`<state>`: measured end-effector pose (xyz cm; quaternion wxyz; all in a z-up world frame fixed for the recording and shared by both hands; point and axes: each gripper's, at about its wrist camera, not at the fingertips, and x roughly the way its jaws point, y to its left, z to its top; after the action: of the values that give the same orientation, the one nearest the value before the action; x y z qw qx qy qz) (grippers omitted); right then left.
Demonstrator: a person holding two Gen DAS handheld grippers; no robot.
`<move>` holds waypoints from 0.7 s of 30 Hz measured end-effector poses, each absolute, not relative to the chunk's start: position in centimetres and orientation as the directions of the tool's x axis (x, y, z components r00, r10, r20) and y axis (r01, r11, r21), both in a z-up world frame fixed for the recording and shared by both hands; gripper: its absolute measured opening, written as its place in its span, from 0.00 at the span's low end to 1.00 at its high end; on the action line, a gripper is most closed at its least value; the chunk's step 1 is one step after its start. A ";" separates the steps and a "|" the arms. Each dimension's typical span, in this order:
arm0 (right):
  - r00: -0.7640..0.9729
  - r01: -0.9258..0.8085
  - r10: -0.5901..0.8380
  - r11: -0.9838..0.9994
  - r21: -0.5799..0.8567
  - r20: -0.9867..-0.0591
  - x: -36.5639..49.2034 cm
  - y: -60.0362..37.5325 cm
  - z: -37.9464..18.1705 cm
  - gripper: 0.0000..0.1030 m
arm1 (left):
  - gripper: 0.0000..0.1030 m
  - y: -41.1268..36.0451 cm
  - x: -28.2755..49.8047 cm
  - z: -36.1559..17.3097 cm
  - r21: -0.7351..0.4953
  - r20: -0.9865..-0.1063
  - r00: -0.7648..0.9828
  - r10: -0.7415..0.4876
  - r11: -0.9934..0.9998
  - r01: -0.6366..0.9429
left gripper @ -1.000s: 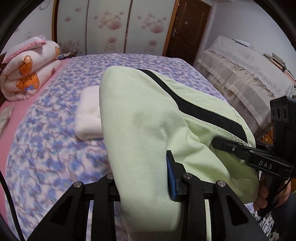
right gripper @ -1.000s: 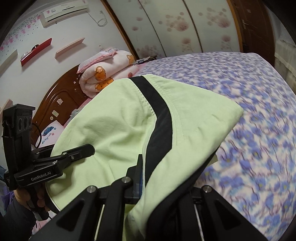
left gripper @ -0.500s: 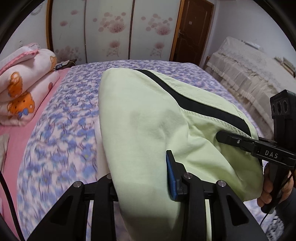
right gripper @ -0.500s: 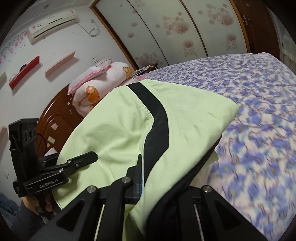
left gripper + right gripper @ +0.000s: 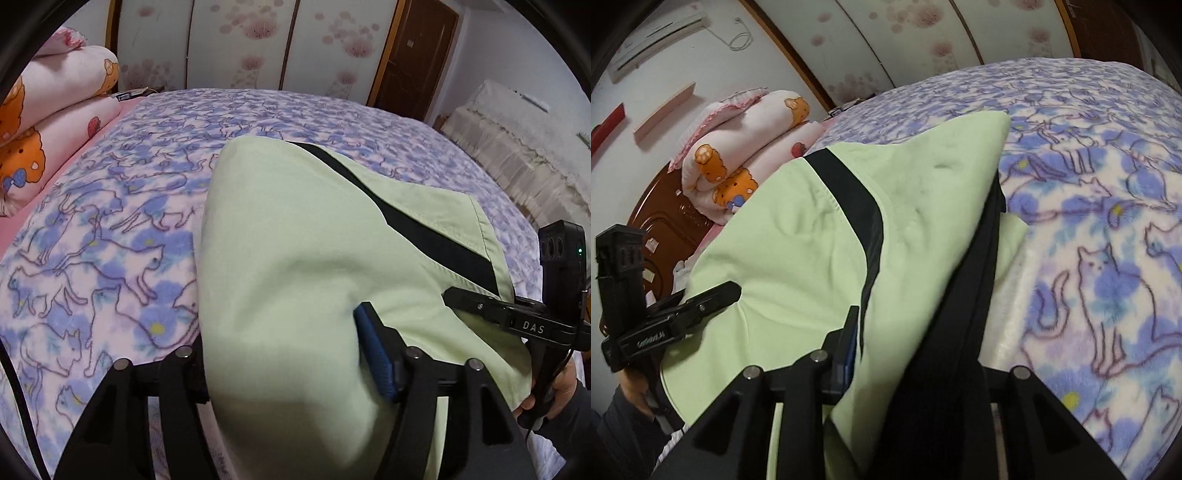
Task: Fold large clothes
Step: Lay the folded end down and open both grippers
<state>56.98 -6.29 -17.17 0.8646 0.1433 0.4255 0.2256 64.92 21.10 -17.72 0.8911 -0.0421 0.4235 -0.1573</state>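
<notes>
A light green garment (image 5: 295,258) with a black stripe lies folded over on the bed, its far end resting on the blanket. It also shows in the right wrist view (image 5: 798,236). My left gripper (image 5: 288,354) is shut on the garment's near edge; the cloth hides one finger. My right gripper (image 5: 908,332) is shut on the garment's other near corner, where black cloth bunches between the fingers. The right gripper also shows at the right of the left wrist view (image 5: 458,295). The left gripper also shows at the left of the right wrist view (image 5: 727,291).
The bed carries a purple cat-print blanket (image 5: 110,240). A rolled pink quilt with orange bears (image 5: 48,122) lies at the head end by the wooden headboard (image 5: 668,218). A lace-covered piece of furniture (image 5: 524,147) stands to the right. Wardrobe doors (image 5: 240,40) stand behind.
Both grippers have lowered toward the bed with the garment, which now lies lower on the blanket. The white folded item seen earlier is no longer visible.
</notes>
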 end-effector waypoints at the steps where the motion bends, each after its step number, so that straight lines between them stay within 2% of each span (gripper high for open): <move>1: 0.532 -0.272 0.505 0.862 0.428 -0.680 56.8 -6.2 -16.7 0.30 | 0.65 21.3 64.8 -17.7 -0.206 -0.743 0.593 -0.309 0.949 0.237; 6: 0.511 -0.274 0.474 0.881 0.386 -0.717 55.0 -6.6 -13.3 0.32 | 0.65 21.6 63.1 -15.3 -0.156 -0.752 0.613 -0.241 0.969 0.190; 9: 0.535 -0.261 0.420 0.908 0.329 -0.733 53.6 -7.3 -11.5 0.32 | 0.64 22.3 60.9 -12.6 -0.143 -0.719 0.668 -0.195 0.981 0.133; 10: 0.547 -0.253 0.397 0.918 0.307 -0.737 52.9 -7.4 -10.9 0.32 | 0.61 22.6 60.1 -11.9 -0.157 -0.704 0.682 -0.199 0.980 0.123; 12: 0.590 -0.241 0.362 0.932 0.270 -0.722 51.5 -7.5 -9.6 0.33 | 0.48 22.6 58.5 -10.6 -0.173 -0.686 0.698 -0.206 0.978 0.119; 14: 0.662 -0.230 0.292 0.956 0.183 -0.690 49.5 -6.9 -8.0 0.32 | 0.36 21.8 57.3 -10.3 -0.145 -0.698 0.691 -0.189 0.982 0.122; 16: 0.696 -0.249 0.305 0.952 0.180 -0.650 48.1 -6.5 -7.2 0.32 | 0.29 20.8 56.1 -10.6 -0.122 -0.711 0.679 -0.181 0.983 0.135; 18: 0.680 -0.297 0.361 0.931 0.211 -0.638 47.2 -5.6 -7.5 0.32 | 0.26 19.6 55.0 -11.5 -0.108 -0.722 0.667 -0.184 0.982 0.153; 21: 0.618 -0.334 0.387 0.917 0.217 -0.685 47.4 -4.1 -9.7 0.32 | 0.25 18.2 54.2 -13.6 -0.026 -0.743 0.659 -0.119 0.988 0.149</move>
<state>47.44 -4.14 -9.69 0.8987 0.0338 0.3887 0.2005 54.16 18.16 -13.61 0.9106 0.0188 0.4064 -0.0735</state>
